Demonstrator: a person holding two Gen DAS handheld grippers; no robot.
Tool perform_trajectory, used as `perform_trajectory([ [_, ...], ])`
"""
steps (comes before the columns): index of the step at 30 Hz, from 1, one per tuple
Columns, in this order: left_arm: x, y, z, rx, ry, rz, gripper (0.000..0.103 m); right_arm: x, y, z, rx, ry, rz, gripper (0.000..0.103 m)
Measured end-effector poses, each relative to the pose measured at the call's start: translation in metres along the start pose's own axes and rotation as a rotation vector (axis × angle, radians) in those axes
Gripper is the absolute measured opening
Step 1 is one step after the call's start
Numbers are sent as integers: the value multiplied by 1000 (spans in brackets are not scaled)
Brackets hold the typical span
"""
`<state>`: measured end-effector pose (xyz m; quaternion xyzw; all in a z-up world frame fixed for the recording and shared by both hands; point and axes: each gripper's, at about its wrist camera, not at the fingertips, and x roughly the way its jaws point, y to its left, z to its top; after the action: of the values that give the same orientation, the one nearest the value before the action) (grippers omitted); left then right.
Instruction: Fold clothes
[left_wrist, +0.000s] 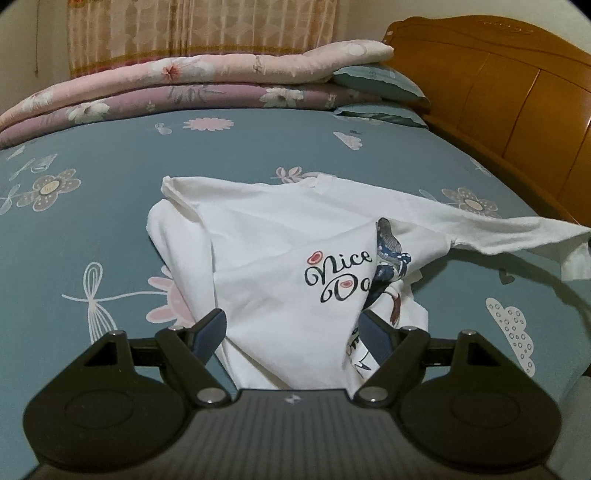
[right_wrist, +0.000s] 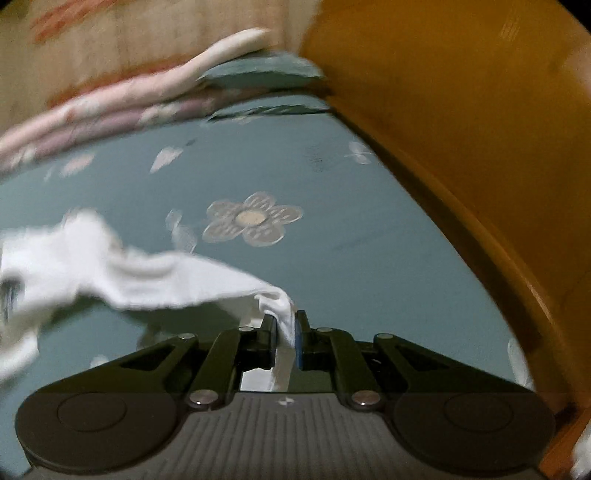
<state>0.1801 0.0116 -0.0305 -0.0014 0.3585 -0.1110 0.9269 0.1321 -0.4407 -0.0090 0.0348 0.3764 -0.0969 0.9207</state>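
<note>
The white cotton T-shirt with the black "Nice Day" lettering and a dark blue print (left_wrist: 295, 258) is lying crumpled near the middle of the teal flower-patterned bedsheet (left_wrist: 110, 155), nothing like a finished fold being shown; the body is being bunched over itself, the print is being half hidden by a diagonal flap, and one end of the garment is being drawn out taut towards the orange-brown wooden headboard (left_wrist: 509, 81); the task is therefore being judged as barely begun, with spreading flat, the side folds and the final halving all being left to do.

The left gripper (left_wrist: 293, 325) is being held with its jaws wide apart, the near edge of the shirt lying between them without being pinched; the right gripper (right_wrist: 286, 328) is being kept with its jaws narrow, clamped on a twisted white corner of the shirt, which is being lifted clear of the sheet on the headboard side; that view is being blurred, so finer detail cannot be told.

Beyond the shirt, away from the grippers, a stack of pink and mauve floral quilts (left_wrist: 177, 88) is lying along the sheet, and two teal pillows (left_wrist: 380, 85) are being pressed against the headboard; a beige patterned curtain (left_wrist: 199, 33) is hanging behind the quilts. Nothing is being found on the sheet right beside the shirt; the headboard close to the right gripper is being judged the only limit on pulling further that way.
</note>
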Motion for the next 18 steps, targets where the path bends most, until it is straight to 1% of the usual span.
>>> perform_trajectory([
  [3, 0, -2, 1, 2, 0, 0, 80, 1, 15, -14, -93, 56, 93, 13],
  [4, 0, -2, 1, 2, 1, -2, 80, 1, 22, -22, -119, 90, 130, 13],
  [5, 1, -3, 1, 1, 2, -5, 80, 4, 29, -29, -146, 123, 160, 16],
  [7, 2, -5, 1, 8, 6, -7, 80, 8, 45, -45, -215, 189, 202, 18],
  [9, 3, -8, 3, 14, 6, -11, 80, 5, 58, -57, -261, 217, 230, 21],
  [10, 3, -9, 3, 17, 6, -15, 80, 2, 60, -57, -261, 205, 252, 21],
  [11, 3, -11, 4, 20, 6, -19, 80, -2, 61, -56, -258, 191, 275, 23],
  [12, 2, -12, 5, 24, 6, -24, 80, -7, 57, -50, -223, 165, 312, 29],
  [13, 2, -14, 5, 29, 4, -28, 81, -11, 53, -44, -188, 139, 348, 32],
  [15, 0, -19, 5, 38, -3, -31, 86, -19, 43, -32, -123, 76, 409, 40],
  [18, 0, -26, 7, 51, -9, -40, 86, -30, 24, -13, -29, -31, 479, 43],
])
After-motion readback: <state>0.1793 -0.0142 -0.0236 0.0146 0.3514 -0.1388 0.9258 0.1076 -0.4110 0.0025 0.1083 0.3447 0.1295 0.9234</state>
